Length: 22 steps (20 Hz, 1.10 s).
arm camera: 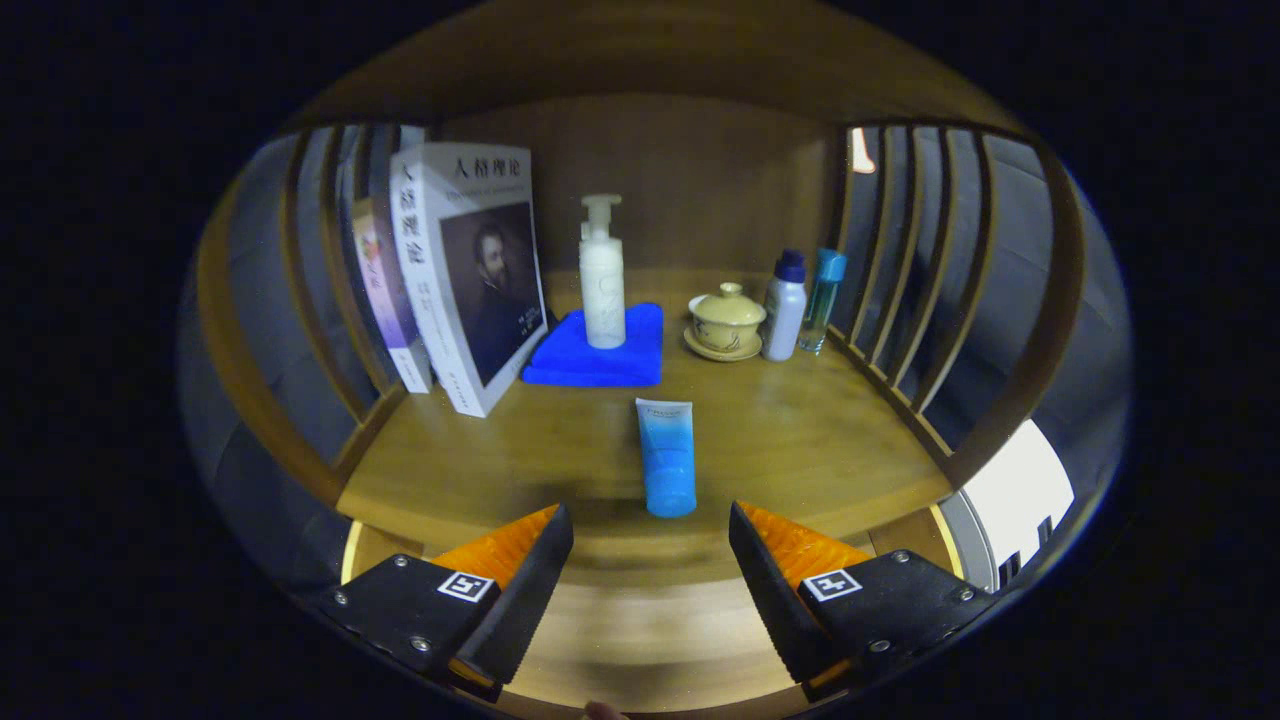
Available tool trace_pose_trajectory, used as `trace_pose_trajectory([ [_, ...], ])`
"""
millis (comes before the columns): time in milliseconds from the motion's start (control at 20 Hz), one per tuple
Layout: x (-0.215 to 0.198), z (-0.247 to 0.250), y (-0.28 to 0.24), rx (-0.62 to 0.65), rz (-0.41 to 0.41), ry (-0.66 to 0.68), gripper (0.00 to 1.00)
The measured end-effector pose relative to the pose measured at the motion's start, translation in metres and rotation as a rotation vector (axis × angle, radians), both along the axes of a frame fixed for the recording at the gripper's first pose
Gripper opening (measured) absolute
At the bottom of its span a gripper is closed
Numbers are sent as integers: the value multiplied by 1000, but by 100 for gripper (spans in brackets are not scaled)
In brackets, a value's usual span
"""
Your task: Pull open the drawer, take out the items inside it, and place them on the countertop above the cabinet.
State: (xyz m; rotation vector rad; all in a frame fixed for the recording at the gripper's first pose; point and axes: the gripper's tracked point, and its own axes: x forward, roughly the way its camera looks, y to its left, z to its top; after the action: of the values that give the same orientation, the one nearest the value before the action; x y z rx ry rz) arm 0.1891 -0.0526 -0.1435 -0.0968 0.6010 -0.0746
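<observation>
Your gripper is spread wide with nothing between its 2 fingers; only bare wood shows in the gap. Just ahead of the fingertips, roughly centred between them, a blue tube lies flat on the wooden countertop, its wide cap end nearest you and its flat end pointing away; it touches neither finger. Beyond the tube, a folded blue cloth rests on the wood, and a white pump bottle stands upright on top of it. Beyond your left finger, 2 books stand on end: a white book with a portrait cover in front, leaning slightly, and a thinner book just behind it against the slatted side rail. Beyond your right finger, past the tube, a lidded cup on a saucer sits just beside a white bottle with a dark cap, and a slim teal bottle stands right next to that one, close to the slats on that side. A wooden panel closes off the back
</observation>
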Motion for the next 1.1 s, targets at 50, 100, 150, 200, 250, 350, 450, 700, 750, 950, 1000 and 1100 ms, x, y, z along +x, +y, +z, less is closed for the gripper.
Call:
trace_pose_trajectory([
  [50,-11,13,4,1,7,-56,96],
  [100,-23,26,5,1,-10,-120,96],
  [150,-36,40,9,12,-18,-192,96],
  [200,-50,49,17,27,-11,-257,96],
  [250,-64,55,25,38,3,-298,96],
  [350,-97,62,41,56,47,-368,96],
  [450,-128,66,52,46,87,-442,96],
  [700,-208,41,72,-14,197,-514,96],
  [750,-221,33,74,-33,220,-510,96],
  [950,-257,2,67,-44,243,-512,95],
  [1000,-262,-8,60,-40,235,-497,95],
  [1100,-269,-28,49,-29,221,-456,95],
])
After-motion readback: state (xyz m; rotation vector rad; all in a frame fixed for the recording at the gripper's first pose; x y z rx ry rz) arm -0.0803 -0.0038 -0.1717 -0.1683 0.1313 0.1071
